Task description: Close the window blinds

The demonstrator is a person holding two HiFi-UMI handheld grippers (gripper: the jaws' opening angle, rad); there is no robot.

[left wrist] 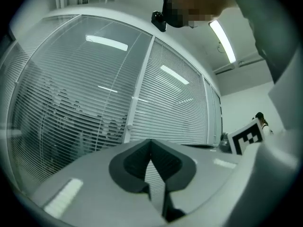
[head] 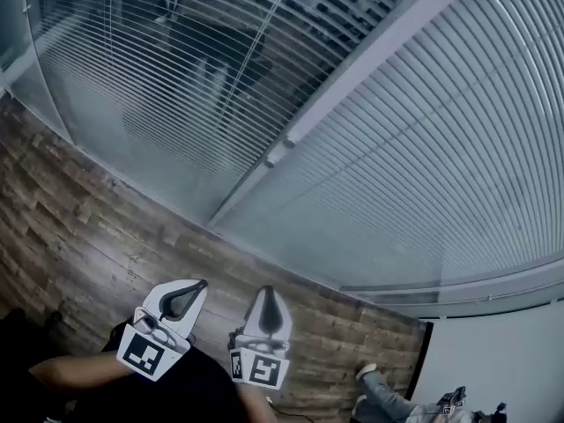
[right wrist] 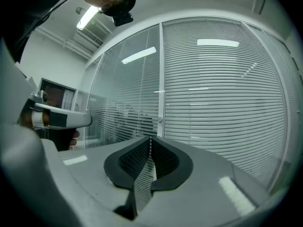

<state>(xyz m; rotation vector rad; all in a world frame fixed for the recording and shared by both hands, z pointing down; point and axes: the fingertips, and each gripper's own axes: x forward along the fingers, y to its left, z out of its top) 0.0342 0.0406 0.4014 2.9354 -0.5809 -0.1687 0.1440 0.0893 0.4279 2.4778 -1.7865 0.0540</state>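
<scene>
Jaws together, empty, facing blinds point(right wrist: 227, 89)

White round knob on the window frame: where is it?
Head view, centre: the white round knob sits on the pale frame post between the left slatted blind and the right blind.

The left blind point(head: 167, 86) hangs lowered, its slats open and see-through; the right blind point(head: 441, 148) beside it looks opaque.
</scene>
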